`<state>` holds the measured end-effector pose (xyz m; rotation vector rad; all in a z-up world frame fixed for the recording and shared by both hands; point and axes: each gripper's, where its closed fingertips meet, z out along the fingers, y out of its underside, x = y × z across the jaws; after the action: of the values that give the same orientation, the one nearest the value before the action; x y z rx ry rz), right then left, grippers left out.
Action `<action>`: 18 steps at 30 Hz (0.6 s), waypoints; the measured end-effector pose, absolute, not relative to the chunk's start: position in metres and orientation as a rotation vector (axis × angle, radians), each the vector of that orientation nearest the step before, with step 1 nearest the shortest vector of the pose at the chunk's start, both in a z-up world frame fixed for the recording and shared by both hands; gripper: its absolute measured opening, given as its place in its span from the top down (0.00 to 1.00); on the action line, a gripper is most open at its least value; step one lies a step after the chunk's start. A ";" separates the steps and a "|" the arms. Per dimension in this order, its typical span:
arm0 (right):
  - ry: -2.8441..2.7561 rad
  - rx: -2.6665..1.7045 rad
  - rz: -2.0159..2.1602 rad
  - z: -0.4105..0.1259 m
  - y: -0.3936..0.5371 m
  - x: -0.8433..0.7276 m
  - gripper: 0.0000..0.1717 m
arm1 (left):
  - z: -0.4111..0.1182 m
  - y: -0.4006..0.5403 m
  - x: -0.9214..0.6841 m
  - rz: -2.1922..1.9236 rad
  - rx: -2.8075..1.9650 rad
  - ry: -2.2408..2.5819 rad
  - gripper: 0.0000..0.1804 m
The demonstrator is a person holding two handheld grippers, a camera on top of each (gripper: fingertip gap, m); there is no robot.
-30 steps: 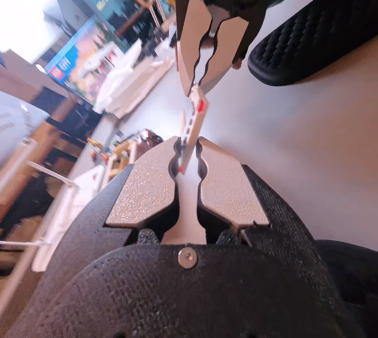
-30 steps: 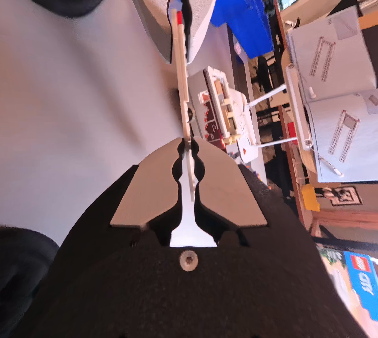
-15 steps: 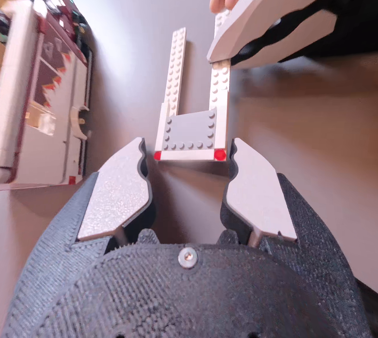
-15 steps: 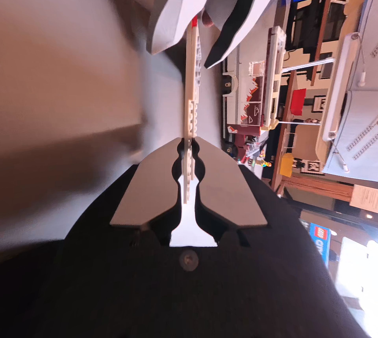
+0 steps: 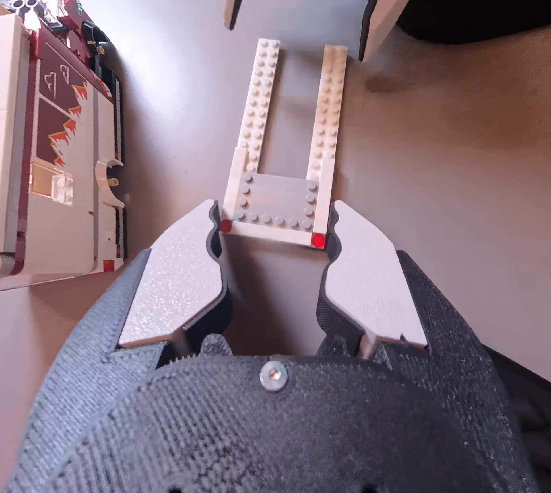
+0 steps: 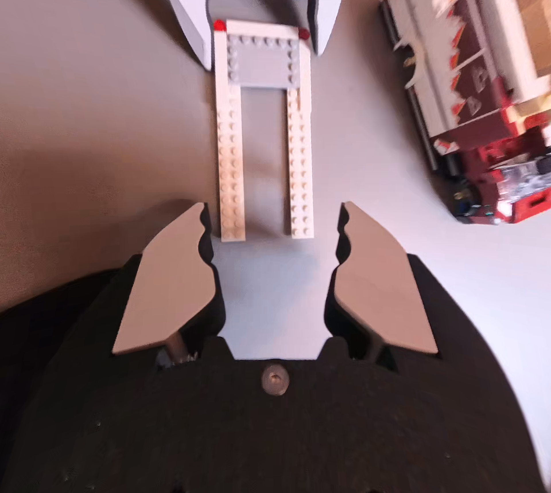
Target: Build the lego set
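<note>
A white U-shaped brick frame (image 5: pixel 280 204) with a grey plate and two red corner studs lies flat on the grey table (image 5: pixel 447 180). My left gripper (image 5: pixel 275 210) grips its closed end: both pads (image 5: pixel 213 228) touch the sides at the red studs. The right wrist view shows the frame (image 6: pixel 262 64) with the left gripper (image 6: pixel 262 55) clamped across that far end. My right gripper (image 6: pixel 272 210) is open and empty. Its fingertips flank the free ends of the two long arms without touching them. It also shows at the top of the left wrist view (image 5: pixel 295 42).
A white and dark red brick-built model (image 5: pixel 59 165) lies on the table to the left of the frame, at the right in the right wrist view (image 6: pixel 477 91). A black arm rest or sleeve fills the top right corner (image 5: pixel 477 2). About 10 centimeters separates my left fingertips from my right.
The frame, held on edge in the air by both grippers, now lies flat on the table. My right gripper let go and opened wide. My left gripper opened, then closed onto the frame's sides.
</note>
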<state>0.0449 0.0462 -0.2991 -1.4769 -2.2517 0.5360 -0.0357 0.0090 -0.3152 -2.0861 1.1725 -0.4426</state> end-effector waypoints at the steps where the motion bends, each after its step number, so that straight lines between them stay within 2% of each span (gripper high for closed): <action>1: -2.277 -1.509 0.544 -0.304 0.048 0.046 0.51 | -0.315 0.009 -0.037 -0.438 -2.083 1.173 0.61; 4: -2.328 -1.559 0.530 -0.316 0.051 0.046 0.52 | -0.315 0.010 -0.040 -0.431 -2.083 1.164 0.60; 8: -2.335 -1.636 0.586 -0.317 0.044 0.045 0.63 | -0.313 0.014 -0.045 -0.390 -2.070 1.153 0.62; 15: -2.324 -1.668 0.556 -0.317 0.029 0.058 0.61 | -0.311 0.024 -0.052 -0.315 -2.046 1.122 0.62; 18: -2.341 -1.644 0.592 -0.315 0.017 0.065 0.65 | -0.309 0.032 -0.059 -0.246 -2.035 1.089 0.67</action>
<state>0.0653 0.0165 -0.3149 -1.6444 -2.3407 0.5917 -0.0590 0.0319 -0.3092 -2.0352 1.0891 -0.2455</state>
